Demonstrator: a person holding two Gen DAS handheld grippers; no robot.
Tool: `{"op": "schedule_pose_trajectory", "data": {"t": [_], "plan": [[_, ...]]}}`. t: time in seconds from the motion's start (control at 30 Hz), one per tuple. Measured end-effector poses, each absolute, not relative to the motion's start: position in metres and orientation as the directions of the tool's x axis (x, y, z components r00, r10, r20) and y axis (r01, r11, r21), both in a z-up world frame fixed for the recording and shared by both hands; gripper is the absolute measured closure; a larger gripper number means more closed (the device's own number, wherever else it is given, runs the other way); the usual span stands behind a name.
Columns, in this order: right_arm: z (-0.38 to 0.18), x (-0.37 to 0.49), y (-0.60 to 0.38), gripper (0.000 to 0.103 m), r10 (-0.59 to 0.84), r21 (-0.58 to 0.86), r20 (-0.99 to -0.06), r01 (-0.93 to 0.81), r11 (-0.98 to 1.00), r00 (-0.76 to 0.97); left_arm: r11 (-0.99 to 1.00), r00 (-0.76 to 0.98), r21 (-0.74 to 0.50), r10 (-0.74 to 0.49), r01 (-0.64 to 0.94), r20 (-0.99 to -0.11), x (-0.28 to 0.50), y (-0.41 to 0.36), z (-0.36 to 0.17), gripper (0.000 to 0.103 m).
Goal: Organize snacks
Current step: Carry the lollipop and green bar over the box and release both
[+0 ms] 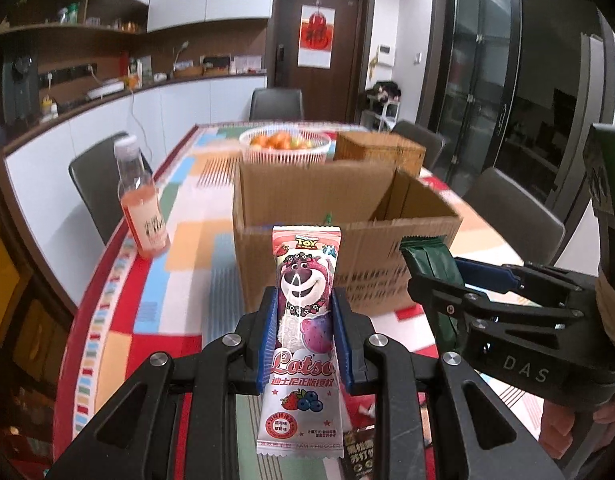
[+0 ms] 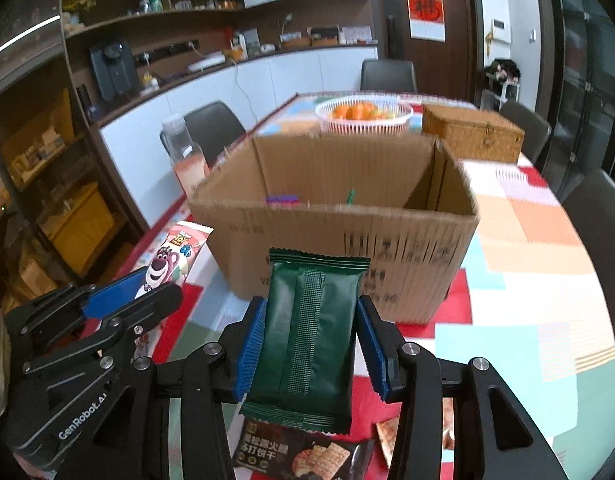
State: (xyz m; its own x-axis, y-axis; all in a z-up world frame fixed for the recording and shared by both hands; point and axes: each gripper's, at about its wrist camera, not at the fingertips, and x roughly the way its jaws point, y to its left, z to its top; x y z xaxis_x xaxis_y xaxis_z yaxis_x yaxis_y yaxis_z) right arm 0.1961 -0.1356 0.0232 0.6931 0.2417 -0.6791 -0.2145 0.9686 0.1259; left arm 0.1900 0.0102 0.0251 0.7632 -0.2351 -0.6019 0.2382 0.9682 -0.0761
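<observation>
A pink Lotso snack packet (image 1: 303,332) is clamped upright between the blue pads of the left gripper (image 1: 303,340), and a dark green snack packet (image 2: 307,340) is clamped likewise in the right gripper (image 2: 309,344); both are held above the table, just short of the near wall of the open cardboard box (image 2: 347,248). The step in hand is judged to be the carrying of both packets to the box. It is done well if each packet is lifted clear of the near rim, brought over the open cavity, and only then released, with the two grippers kept apart so that the packets do not collide.

More snacks, a dark cracker packet (image 2: 303,454) among them, are shown on the patchwork tablecloth (image 2: 527,264) below the right gripper; only a corner of that packet is caught by the left view. The drink bottle (image 1: 141,204) is shown whole in the left view alone. A fruit basket (image 2: 363,118) and a wicker box (image 2: 473,132) are seen beyond the box.
</observation>
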Motion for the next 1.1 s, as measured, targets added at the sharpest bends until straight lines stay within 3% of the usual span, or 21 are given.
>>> {"op": "schedule_pose_trajectory", "data": {"t": [0.47, 1.1], "plan": [[0.061, 0.2, -0.149, 0.057, 0.246, 0.138, -0.583, -0.204, 0.969, 0.775, 0.962, 0.822, -0.051, -0.257, 0.269, -0.508, 0.204, -0.006, 0.069, 0.077], [0.08, 0.251, -0.156, 0.057, 0.217, 0.107, -0.563, -0.191, 0.976, 0.798, 0.962, 0.804, -0.098, -0.267, 0.255, -0.531, 0.261, -0.015, 0.08, 0.077]]}}
